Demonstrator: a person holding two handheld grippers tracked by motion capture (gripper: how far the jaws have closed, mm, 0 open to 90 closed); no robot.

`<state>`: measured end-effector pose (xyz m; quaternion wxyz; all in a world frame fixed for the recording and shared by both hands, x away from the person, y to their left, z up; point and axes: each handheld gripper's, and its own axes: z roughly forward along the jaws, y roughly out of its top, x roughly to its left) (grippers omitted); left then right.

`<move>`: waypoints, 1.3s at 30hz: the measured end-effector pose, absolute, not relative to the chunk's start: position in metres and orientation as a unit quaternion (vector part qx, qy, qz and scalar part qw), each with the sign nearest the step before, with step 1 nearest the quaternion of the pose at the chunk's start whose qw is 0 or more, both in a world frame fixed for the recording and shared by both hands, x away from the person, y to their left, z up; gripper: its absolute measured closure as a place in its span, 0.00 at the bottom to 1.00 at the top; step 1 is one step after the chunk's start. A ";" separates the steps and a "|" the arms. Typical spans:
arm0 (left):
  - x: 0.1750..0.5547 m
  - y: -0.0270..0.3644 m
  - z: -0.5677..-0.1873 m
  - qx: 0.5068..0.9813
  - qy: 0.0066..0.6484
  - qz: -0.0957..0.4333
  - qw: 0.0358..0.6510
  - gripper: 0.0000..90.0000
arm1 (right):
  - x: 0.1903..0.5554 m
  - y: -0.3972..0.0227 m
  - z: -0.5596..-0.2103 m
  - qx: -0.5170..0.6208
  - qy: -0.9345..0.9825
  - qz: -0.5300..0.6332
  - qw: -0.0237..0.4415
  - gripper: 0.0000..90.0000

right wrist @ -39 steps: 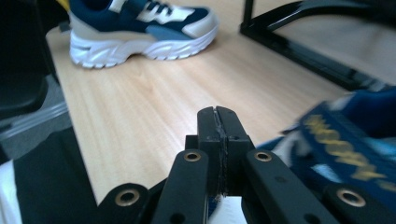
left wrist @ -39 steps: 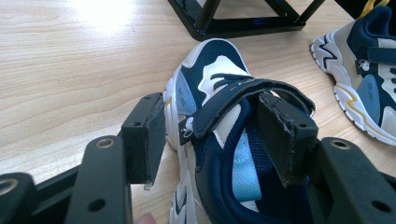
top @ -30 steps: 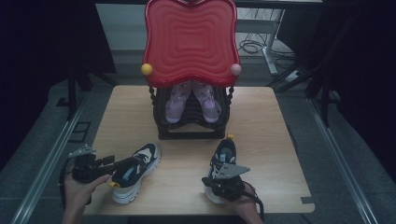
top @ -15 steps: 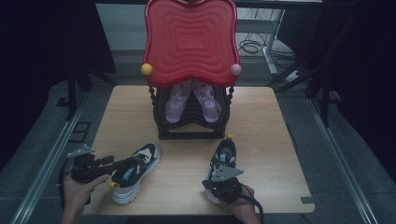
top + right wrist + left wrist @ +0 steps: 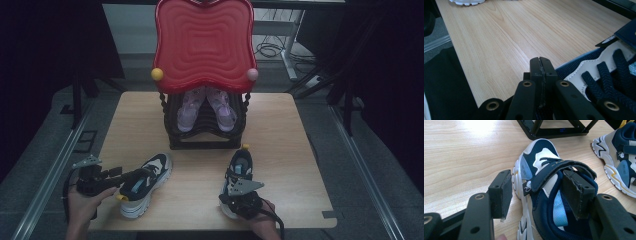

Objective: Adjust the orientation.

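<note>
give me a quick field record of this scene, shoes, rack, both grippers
table: light wood
rack: black shoe rack with red top panel
on rack: purple sandals
left shoe: sneaker, jaws straddling its collar, one inside, one outside
left gripper: open
right shoe: sneaker, toe toward rack
right gripper: jaws closed at the shoe's collar; grip on it unclear

The table is pale wood with a fine straight grain. At twelve o'clock a black rack carries a glossy red top patterned in ripples, with a yellow ball and a pink ball. Lilac sandals sit inside. Both sneakers are navy, white and light blue with yellow trim. The grippers are black.
</note>
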<state>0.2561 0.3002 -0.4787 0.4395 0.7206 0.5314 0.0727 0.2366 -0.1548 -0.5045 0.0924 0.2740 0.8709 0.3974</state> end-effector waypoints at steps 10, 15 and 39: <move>0.256 0.300 -0.479 0.720 0.531 0.071 0.440 0.47 | 0.232 -0.167 -0.504 0.282 0.869 0.398 0.083 0.99; 0.257 0.301 -0.480 0.721 0.531 0.069 0.440 0.46 | 0.228 -0.176 -0.505 0.286 0.868 0.397 0.082 0.99; 0.259 0.297 -0.484 0.725 0.530 0.062 0.435 0.46 | 0.228 -0.243 -0.505 0.347 0.842 0.407 0.071 1.00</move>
